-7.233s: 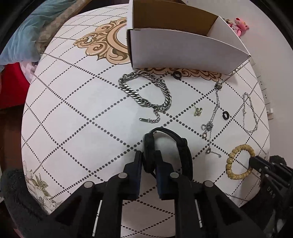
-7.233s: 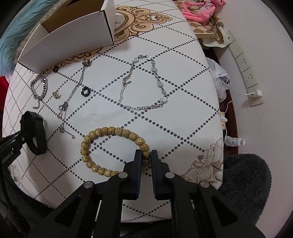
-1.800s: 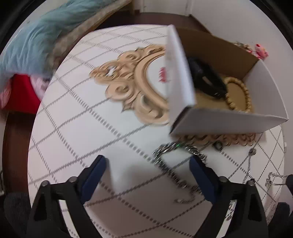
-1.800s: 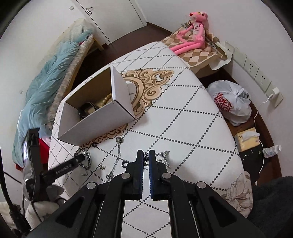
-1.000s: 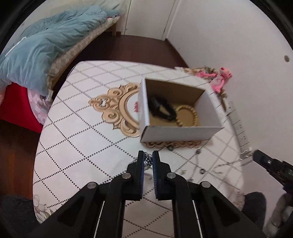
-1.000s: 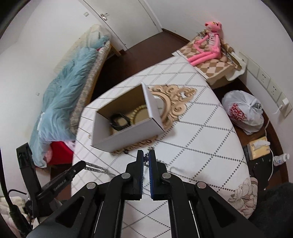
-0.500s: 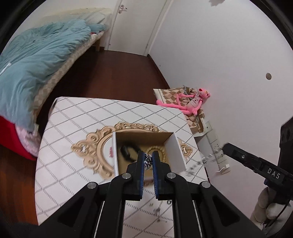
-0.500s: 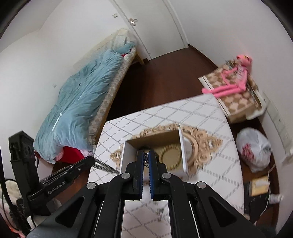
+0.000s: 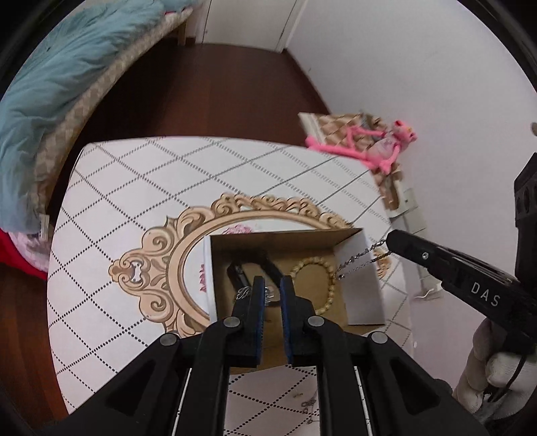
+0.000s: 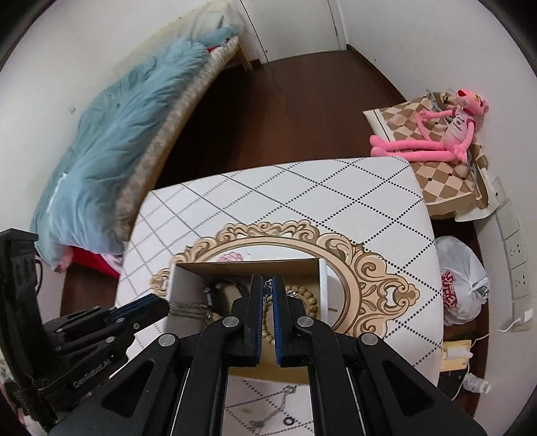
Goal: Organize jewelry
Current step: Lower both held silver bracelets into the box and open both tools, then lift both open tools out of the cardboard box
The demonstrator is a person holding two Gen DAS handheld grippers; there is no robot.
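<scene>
Both chains now above the box (image 9: 364,291), each pinched in a hand-held gripper; black band (image 9: 250,268) and beads (image 9: 330,290) beneath.

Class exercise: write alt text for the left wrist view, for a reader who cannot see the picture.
The left claw hovers over an open cardboard box holding a silver chain above a black bracelet and a wooden bead bracelet. From the right, the right claw dangles a thin chain over the box's edge. The box sits on a diamond-patterned table.

Home bedroom, shown by bed (image 10: 174,110) w/ blue duvet (image 10: 110,134), dark wood floor (image 10: 285,110), closed white door (image 10: 288,23), pink plush toy (image 10: 436,134) on checked cushion (image 10: 443,174), wall sockets (image 10: 515,265), patterned table (image 10: 335,201).
</scene>
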